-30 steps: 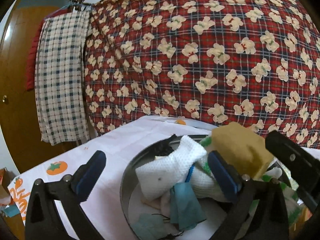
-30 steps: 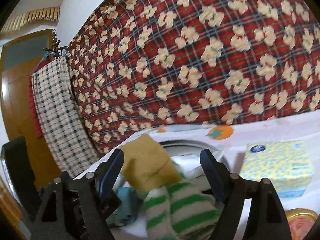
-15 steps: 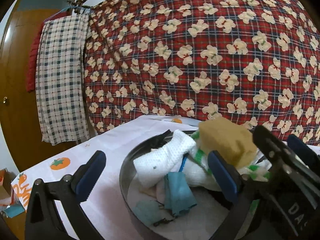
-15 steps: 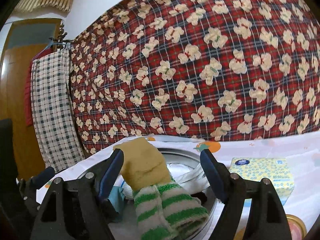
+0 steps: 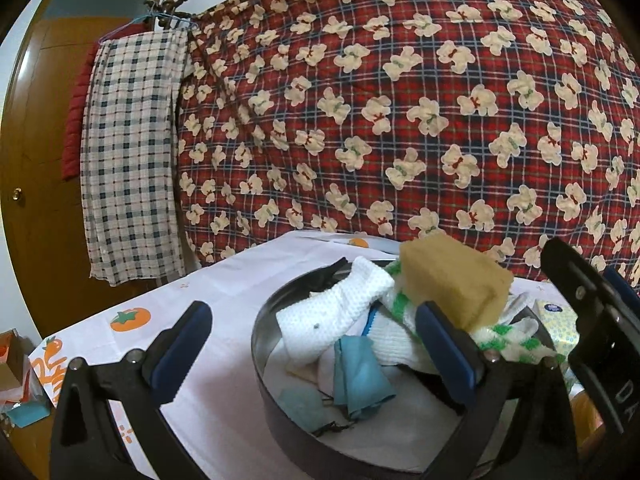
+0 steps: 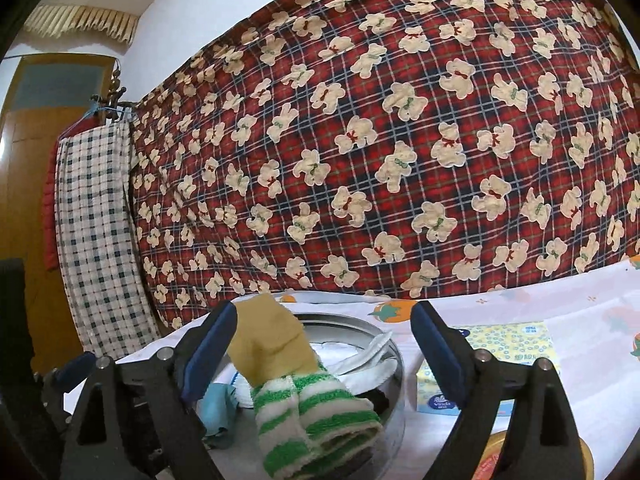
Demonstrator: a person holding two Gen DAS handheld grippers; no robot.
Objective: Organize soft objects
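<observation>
A round metal basin (image 5: 264, 344) on the white tablecloth holds a heap of soft things: a white waffle cloth (image 5: 332, 312), a teal rag (image 5: 360, 380) and a green-and-white striped towel (image 6: 316, 412). A tan sponge (image 6: 272, 344) sits on top of the striped towel. My right gripper (image 6: 324, 346) straddles the sponge and its jaws are opening; the sponge lies close to the left pad and well apart from the other. My left gripper (image 5: 312, 346) stands open at the basin's near rim, holding nothing. The right gripper (image 5: 592, 320) shows at the right edge of the left wrist view.
A yellow tissue box (image 6: 492, 364) lies right of the basin, with an orange-lidded tin (image 6: 532, 460) nearer me. A red plaid bear-print quilt (image 5: 400, 100) hangs behind the table. A checked cloth (image 5: 128, 152) hangs by a wooden door at the left.
The right gripper's jaws have spread wider around the sponge, which now rests on the striped towel in the basin. In the left wrist view the right gripper has slid back toward the right.
</observation>
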